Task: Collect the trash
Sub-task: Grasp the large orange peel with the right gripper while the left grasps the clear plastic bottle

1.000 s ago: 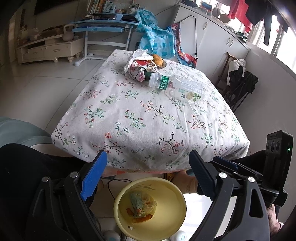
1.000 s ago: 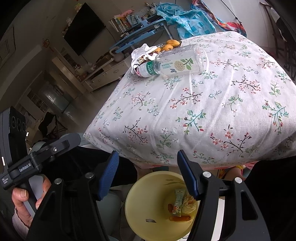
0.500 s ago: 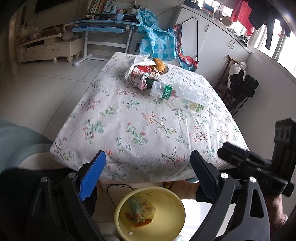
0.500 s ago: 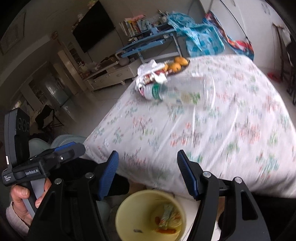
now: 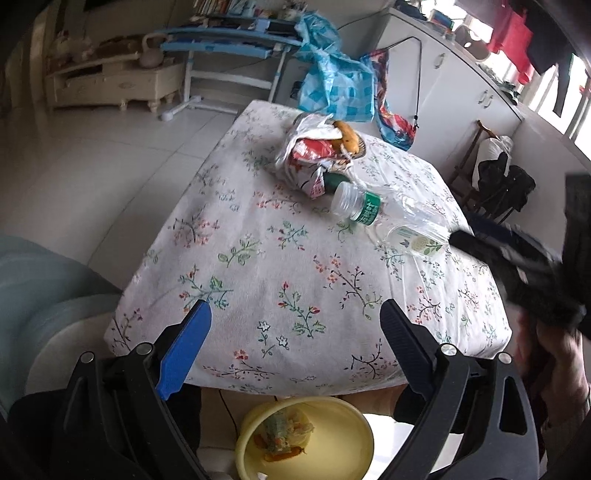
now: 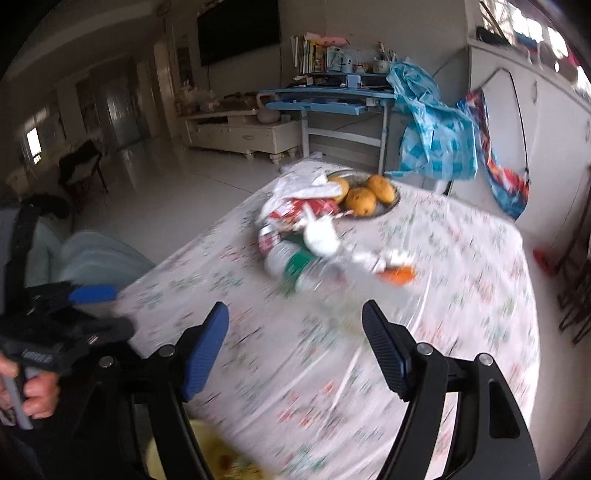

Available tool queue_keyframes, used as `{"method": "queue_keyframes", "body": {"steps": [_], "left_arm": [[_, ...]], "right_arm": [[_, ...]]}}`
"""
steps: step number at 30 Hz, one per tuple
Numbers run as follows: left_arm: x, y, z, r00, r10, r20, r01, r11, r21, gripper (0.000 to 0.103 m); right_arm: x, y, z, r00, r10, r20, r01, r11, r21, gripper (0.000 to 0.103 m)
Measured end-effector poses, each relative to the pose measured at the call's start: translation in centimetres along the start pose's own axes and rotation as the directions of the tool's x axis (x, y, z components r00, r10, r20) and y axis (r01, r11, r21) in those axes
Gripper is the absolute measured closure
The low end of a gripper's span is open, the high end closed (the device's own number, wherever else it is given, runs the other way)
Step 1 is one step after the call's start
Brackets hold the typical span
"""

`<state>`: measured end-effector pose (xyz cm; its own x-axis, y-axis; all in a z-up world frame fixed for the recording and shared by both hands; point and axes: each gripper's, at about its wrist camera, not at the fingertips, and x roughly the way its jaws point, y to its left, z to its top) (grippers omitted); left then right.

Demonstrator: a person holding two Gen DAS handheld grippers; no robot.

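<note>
Plastic bottle (image 5: pixel 388 218) lying mid-table (image 5: pixel 258 258), crumpled bag (image 5: pixel 310 155) beside fruit plate (image 6: pixel 391 205) toward far edge, bin (image 5: pixel 332 435) below near edge.

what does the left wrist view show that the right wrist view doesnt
Only the left wrist view: wrappers inside the yellow bin and hanging clothes. Only the right wrist view: a wall TV and three oranges, not one. Both: the floral table, lying bottle, plastic bag, and both grippers empty, left gripper open, right gripper opening.

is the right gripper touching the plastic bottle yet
Apart. The right wrist view shows the right gripper with opening, empty jaws, bare tablecloth between it and the plastic bottle.
</note>
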<state>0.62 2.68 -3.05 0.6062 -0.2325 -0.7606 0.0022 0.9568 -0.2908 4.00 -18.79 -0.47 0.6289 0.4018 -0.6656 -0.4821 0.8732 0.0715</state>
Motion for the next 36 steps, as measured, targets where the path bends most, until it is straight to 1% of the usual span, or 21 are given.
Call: {"method": "queue_keyframes", "body": {"steps": [4,8,11,14,15,16,17,18,20,22,23,25,26,28,30,31,32,33,34,35,36], "left_arm": [[0.7,-0.1,0.1,1.0,-0.006,-0.01,0.006,1.0,0.005,0.014],[1.1,-0.2,0.1,1.0,-0.008,-0.02,0.008,1.0,0.01,0.013],[1.4,-0.2,0.1,1.0,-0.008,-0.027,0.008,1.0,0.011,0.013],[1.8,-0.4,0.2,0.999,-0.009,-0.039,0.01,1.0,0.009,0.013],[1.9,-0.5,0.2,0.999,-0.011,-0.047,0.011,1.0,0.008,0.013],[2.1,-0.6,0.2,0.999,-0.01,-0.053,0.01,1.0,0.008,0.013],[2.2,-0.6,0.2,0.998,-0.008,-0.056,0.008,1.0,0.009,0.013],[2.2,-0.7,0.2,0.998,-0.005,-0.059,0.006,1.0,0.011,0.013],[2.4,-0.7,0.2,0.998,-0.004,-0.064,0.004,1.0,0.011,0.013],[2.5,-0.6,0.3,0.998,-0.006,-0.067,0.006,1.0,0.003,0.013],[2.6,-0.5,0.3,0.998,-0.008,-0.069,0.008,1.0,-0.001,0.013],[2.7,-0.5,0.6,0.997,-0.015,-0.07,0.015,1.0,-0.013,0.013],[2.7,-0.5,0.6,0.997,-0.019,-0.068,0.018,1.0,-0.018,0.013],[2.7,-0.4,0.9,0.997,-0.03,-0.066,0.028,0.999,-0.035,0.013],[2.9,-0.2,1.3,0.997,-0.037,-0.066,0.033,0.998,-0.058,0.013],[3.0,-0.2,1.5,0.997,-0.039,-0.067,0.034,0.997,-0.068,0.013],[3.1,0.0,1.7,0.997,-0.041,-0.067,0.035,0.996,-0.079,0.013],[3.2,0.0,1.9,0.997,-0.042,-0.066,0.036,0.995,-0.09,0.013],[3.3,0.1,2.2,0.997,-0.038,-0.061,0.032,0.994,-0.1,0.013],[3.3,0.0,2.4,0.998,-0.032,-0.055,0.026,0.994,-0.104,0.013],[3.4,-0.2,2.7,0.999,-0.027,-0.048,0.021,0.994,-0.106,0.013]], "right_arm": [[3.5,-1.5,1.8,0.997,-0.038,-0.07,0.036,0.999,-0.038,0.031],[6.8,-1.9,1.9,0.98,-0.08,-0.184,0.054,0.989,-0.14,0.027],[7.5,-1.7,1.4,0.973,-0.118,-0.198,0.073,0.973,-0.219,0.025],[6.6,-1.5,1.6,0.981,-0.016,-0.195,-0.018,0.985,-0.172,0.025],[6.2,-1.6,1.7,0.979,0.059,-0.194,-0.084,0.988,-0.127,0.025],[5.7,-2.0,2.0,0.968,0.173,-0.183,-0.186,0.981,-0.054,0.028],[5.1,-2.3,2.1,0.961,0.227,-0.158,-0.232,0.973,-0.01,0.028],[4.6,-2.4,2.3,0.966,0.223,-0.134,-0.225,0.974,0.001,0.028],[3.8,-3.1,2.4,0.982,0.162,-0.099,-0.163,0.987,0.0,0.026],[3.7,-4.4,2.2,0.994,0.057,-0.096,-0.056,0.998,0.016,0.025],[4.0,-5.3,1.9,0.992,0.057,-0.113,-0.051,0.997,0.061,0.025],[4.9,-7.1,0.9,0.976,0.151,-0.158,-0.118,0.973,0.198,0.025],[5.4,-7.5,0.4,0.961,0.212,-0.177,-0.162,0.952,0.258,0.025],[6.7,-7.7,-1.0,0.901,0.385,-0.199,-0.285,0.873,0.397,0.025],[7.2,-7.0,-1.4,0.861,0.47,-0.193,-0.35,0.824,0.445,0.025],[7.3,-6.4,-1.5,0.826,0.535,-0.18,-0.407,0.785,0.467,0.025],[7.2,-6.0,-1.4,0.802,0.575,-0.164,-0.446,0.758,0.476,0.025],[7.0,-5.7,-1.2,0.796,0.586,-0.15,-0.462,0.749,0.475,0.025],[6.8,-6.0,-1.0,0.805,0.578,-0.137,-0.459,0.751,0.475,0.025],[6.5,-6.4,-0.8,0.822,0.556,-0.123,-0.442,0.759,0.478,0.025],[6.2,-7.2,-0.6,0.849,0.517,-0.114,-0.407,0.775,0.484,0.025]]}}
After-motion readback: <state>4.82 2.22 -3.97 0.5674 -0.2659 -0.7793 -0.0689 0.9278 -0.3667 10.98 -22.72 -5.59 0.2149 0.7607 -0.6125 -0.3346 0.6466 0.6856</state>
